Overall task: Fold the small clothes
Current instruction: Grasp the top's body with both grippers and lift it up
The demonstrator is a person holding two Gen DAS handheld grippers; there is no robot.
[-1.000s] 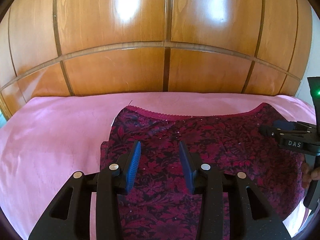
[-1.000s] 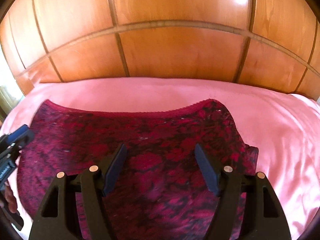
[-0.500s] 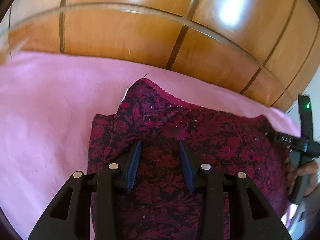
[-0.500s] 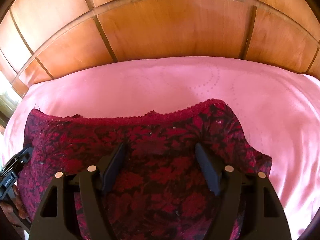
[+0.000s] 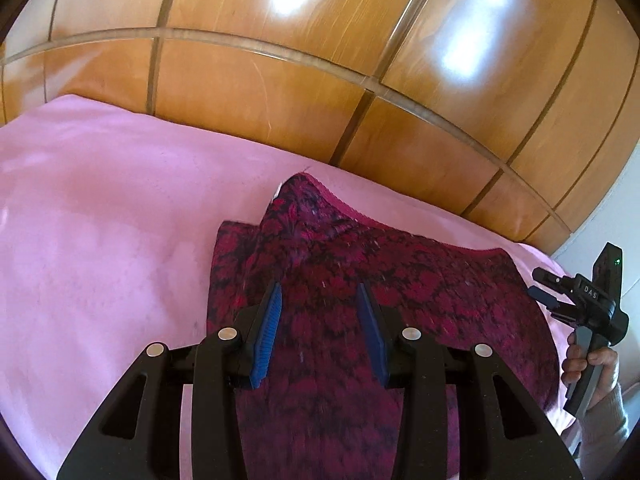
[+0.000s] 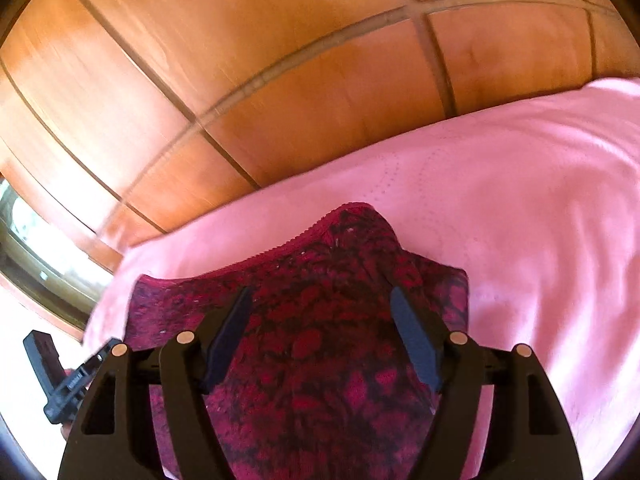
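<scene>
Both views have swung outward since a moment ago — each tool, left (image 5: 318, 312) and right (image 6: 320, 320), gapes wide above the floral garment (image 5: 380, 300), gripping nothing.

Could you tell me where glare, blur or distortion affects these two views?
Left wrist view: two bright glare patches on the wooden panels, whose trim lines bow from fisheye distortion. Right wrist view: the panels look motion-smeared and the pink cover is washed out.

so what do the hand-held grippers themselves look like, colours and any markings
Both are matte black plastic frames with triangular cut-outs and silver rivets. The left hand-held gripper has ribbed bright blue pads; the right hand-held gripper has darker navy pads, white "DAS" lettering and a green light.
</scene>
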